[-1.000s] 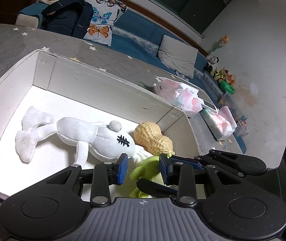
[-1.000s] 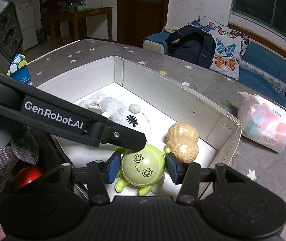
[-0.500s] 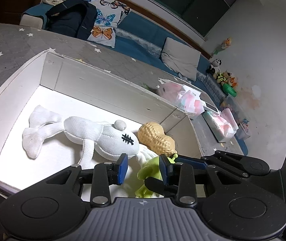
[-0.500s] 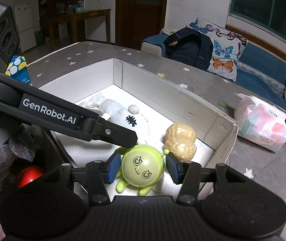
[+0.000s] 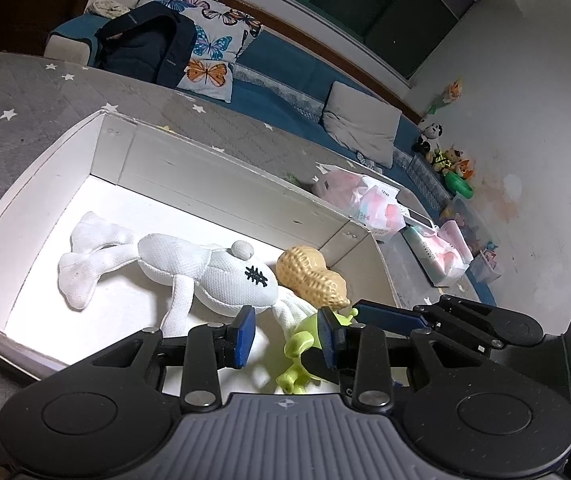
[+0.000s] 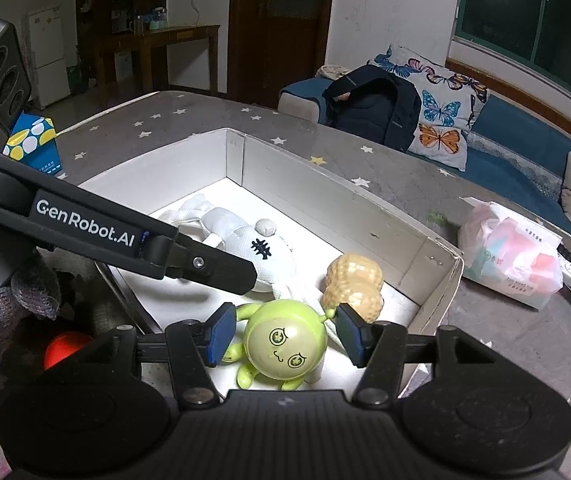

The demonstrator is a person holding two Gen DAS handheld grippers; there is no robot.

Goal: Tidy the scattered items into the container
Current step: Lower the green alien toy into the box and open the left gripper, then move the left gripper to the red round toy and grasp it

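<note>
Left wrist view: your left gripper (image 5: 285,334) hangs at 6 o'clock over the near end of the white box (image 5: 221,176), jaws moderately spread and empty. The white plush (image 5: 189,272) lies across the box floor at centre; the peanut toy (image 5: 311,276) sits in the corner toward 3 o'clock. The green toy (image 5: 299,354) shows just behind the right-hand pad. Over the last second this view has pulled back and the box has shifted toward 3 o'clock, so more of its floor shows.

Right wrist view: your right gripper (image 6: 283,334) brackets the green toy (image 6: 285,344) at 6 o'clock. A second ago the pads sat close against its head; now a clear gap shows on both sides, so the jaws have widened and the toy rests on the box floor, touching the plush's limb, with the peanut toy (image 6: 353,284) just beside it at 1 o'clock. Treat this item as delivered. An orange ball (image 6: 63,350) lies outside the box at 8 o'clock, likely your next target.
</note>
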